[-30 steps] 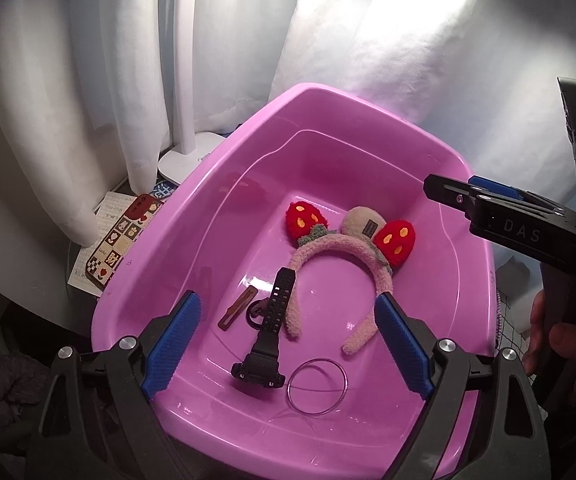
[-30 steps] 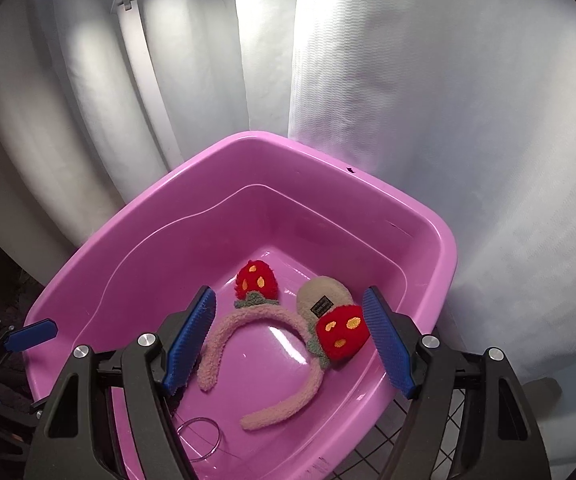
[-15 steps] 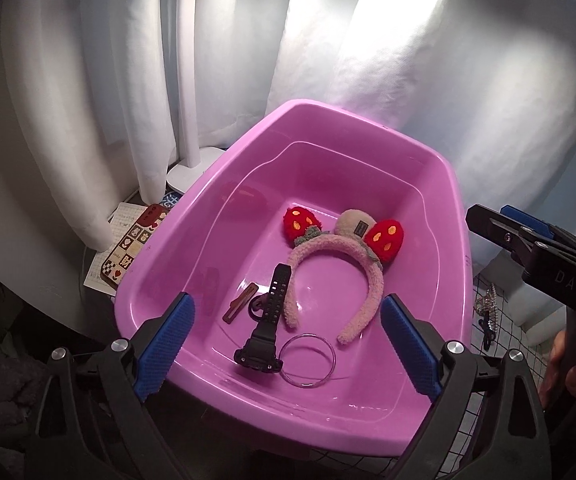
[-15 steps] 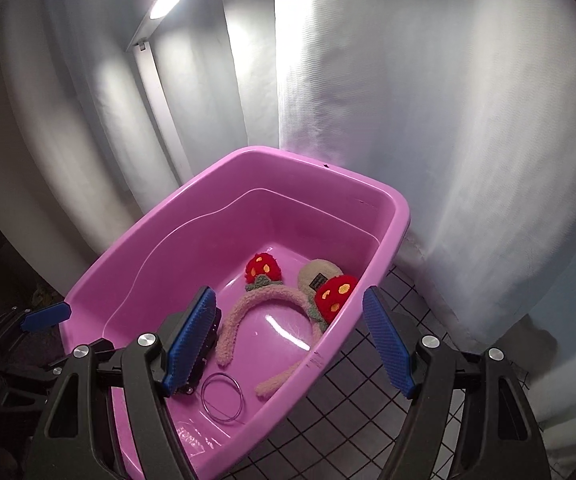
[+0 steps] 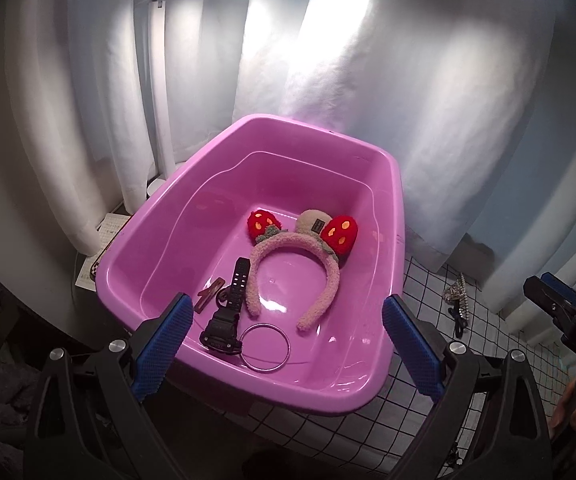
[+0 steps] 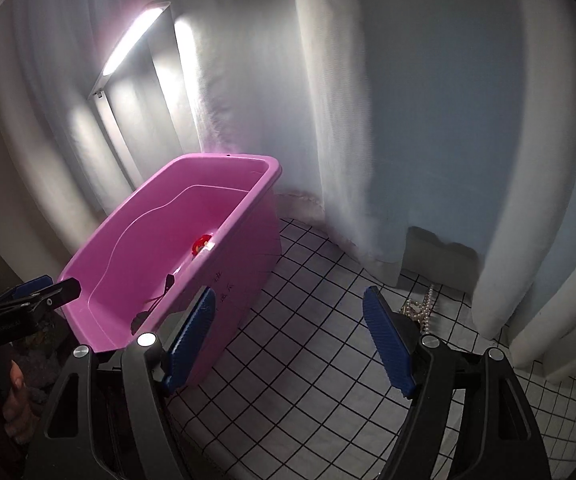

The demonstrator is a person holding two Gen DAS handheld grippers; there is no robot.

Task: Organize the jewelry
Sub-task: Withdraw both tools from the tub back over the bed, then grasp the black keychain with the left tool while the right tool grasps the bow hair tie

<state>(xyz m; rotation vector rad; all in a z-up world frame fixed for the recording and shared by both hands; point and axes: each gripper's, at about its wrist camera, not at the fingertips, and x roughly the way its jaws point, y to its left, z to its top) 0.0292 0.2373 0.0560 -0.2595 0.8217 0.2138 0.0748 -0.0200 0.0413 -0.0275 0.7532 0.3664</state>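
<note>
A pink plastic tub holds a fuzzy pink headband with red strawberry ears, a black watch, a metal bangle and a small brown clip. My left gripper is open and empty, above the tub's near rim. My right gripper is open and empty, over the checked cloth to the right of the tub. A pearl necklace lies on the cloth by the curtain, just beyond the right finger.
A white cloth with a black grid covers the table right of the tub. White curtains hang close behind. A lamp bar glows above and its post stands left of the tub. A patterned card lies at the tub's left.
Both grippers have pulled back and up from the tub. The right one has swung right, off the tub and over the checked cloth, bringing the pearl necklace into view.
</note>
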